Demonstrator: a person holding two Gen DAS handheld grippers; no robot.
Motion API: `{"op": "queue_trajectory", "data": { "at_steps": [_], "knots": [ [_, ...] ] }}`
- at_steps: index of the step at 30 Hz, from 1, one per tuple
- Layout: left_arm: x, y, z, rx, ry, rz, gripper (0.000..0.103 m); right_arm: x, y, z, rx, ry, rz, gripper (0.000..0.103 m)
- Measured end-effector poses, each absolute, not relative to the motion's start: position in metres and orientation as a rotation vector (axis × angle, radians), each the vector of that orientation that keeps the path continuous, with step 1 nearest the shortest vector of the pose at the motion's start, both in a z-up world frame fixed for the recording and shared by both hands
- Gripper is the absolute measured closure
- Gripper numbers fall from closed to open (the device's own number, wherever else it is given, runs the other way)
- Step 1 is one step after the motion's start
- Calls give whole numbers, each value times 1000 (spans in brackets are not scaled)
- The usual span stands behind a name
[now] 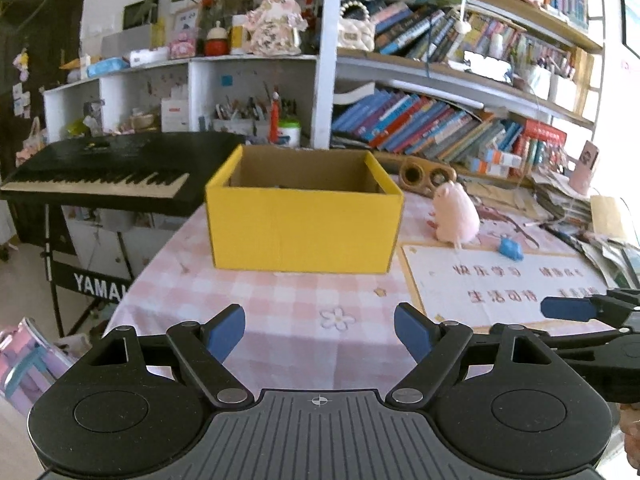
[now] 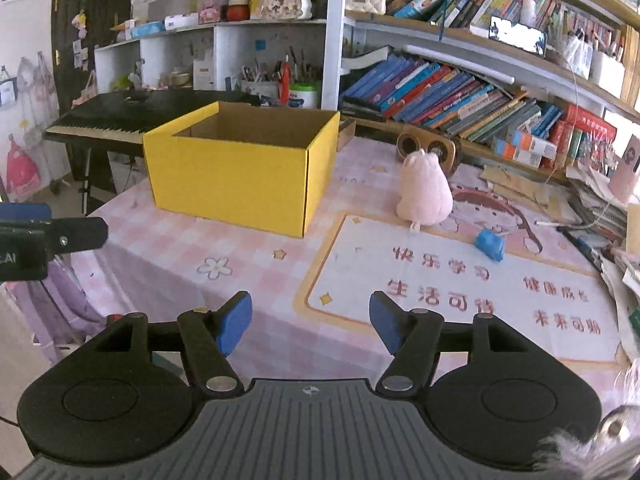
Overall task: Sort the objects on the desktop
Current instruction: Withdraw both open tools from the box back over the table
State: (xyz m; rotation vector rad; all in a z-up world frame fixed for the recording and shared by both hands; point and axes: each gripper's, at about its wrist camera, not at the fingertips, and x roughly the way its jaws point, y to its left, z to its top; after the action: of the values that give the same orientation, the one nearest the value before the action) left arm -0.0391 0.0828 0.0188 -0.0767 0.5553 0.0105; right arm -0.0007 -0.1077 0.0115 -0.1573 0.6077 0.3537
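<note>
Hovering both claws over the table (image 2: pixel 160 248), left claw (image 1: pixel 319 332) and right claw (image 2: pixel 311 320) spread, empty. Pink plush (image 2: pixel 424 190) and blue item (image 2: pixel 490 243), maybe a toy, sit right of yellow box (image 2: pixel 240 176). Nothing picked yet; next I reach right claw to plush.

black keyboard (image 1: pixel 100 172), crowded bookshelves (image 1: pixel 440 128), wooden speaker (image 2: pixel 430 146) behind the table

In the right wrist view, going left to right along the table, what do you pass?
Yellow box → pink plush toy → small blue object → stack of papers at the right edge.
</note>
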Motion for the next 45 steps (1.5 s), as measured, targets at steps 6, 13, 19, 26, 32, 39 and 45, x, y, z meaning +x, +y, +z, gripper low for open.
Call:
{"op": "queue_trajectory", "data": {
  "at_steps": [6,13,19,26,32,39,45],
  "knots": [
    [-39,73,16,-86,558,-28,19,-7,-115,2,-153,655,342,39],
    [-34,57,10,-64,590,-99,19,-18,-131,-3,-128,669,284,37],
    [-27,40,8,-37,609,-183,17,-22,-147,-4,-103,676,224,35],
    [-17,21,6,-15,620,-260,14,-23,-168,-3,-73,679,153,33],
    [-3,6,3,-2,635,-291,13,-14,-184,-2,-53,683,111,31],
    [18,-8,2,3,642,-310,12,0,-197,-2,-57,689,95,30],
    [38,-24,0,10,652,-334,12,17,-211,-3,-57,700,80,29]
  ]
}}
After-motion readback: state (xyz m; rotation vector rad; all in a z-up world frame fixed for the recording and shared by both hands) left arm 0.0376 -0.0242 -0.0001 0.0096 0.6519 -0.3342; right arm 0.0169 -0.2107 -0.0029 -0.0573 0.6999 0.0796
